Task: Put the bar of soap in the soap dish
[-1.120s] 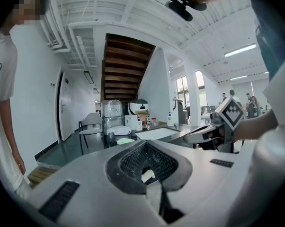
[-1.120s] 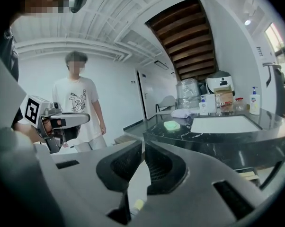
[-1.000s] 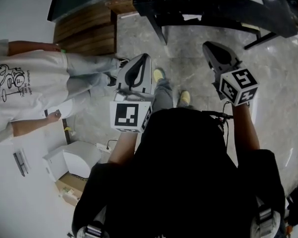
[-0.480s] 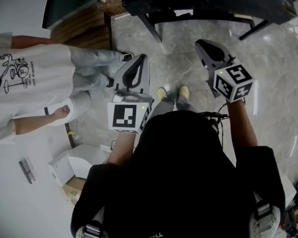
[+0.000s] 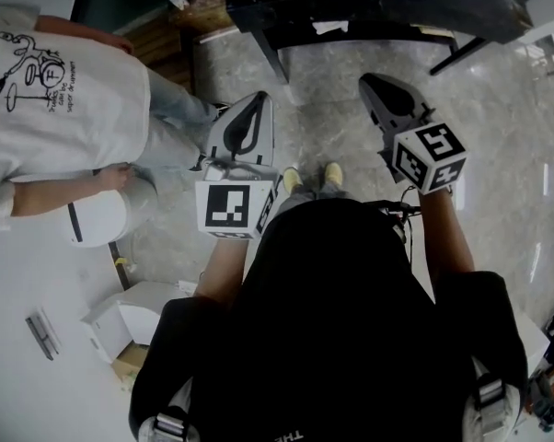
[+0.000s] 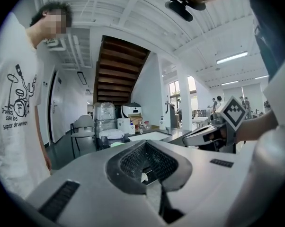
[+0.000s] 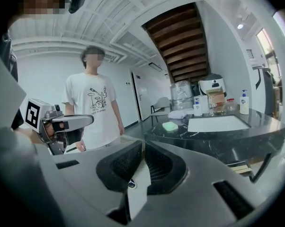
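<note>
A pale green bar of soap lies on the black marble counter, left of a white sink. In the left gripper view the bar of soap shows as a small green patch far off on that counter. I cannot make out a soap dish. My left gripper and right gripper are held at chest height over the floor, short of the counter. Both are shut with nothing in them, as the left gripper and the right gripper show in their own views.
A person in a white printed T-shirt stands close on my left. Pump bottles, a box and wrapped appliances stand behind the sink. A chair stands by the far wall. Grey marble floor lies between me and the counter.
The counter and the floor have shifted in the head view as I moved. The bystander has moved up and nearer on the left. Both grippers keep their raised pose.
</note>
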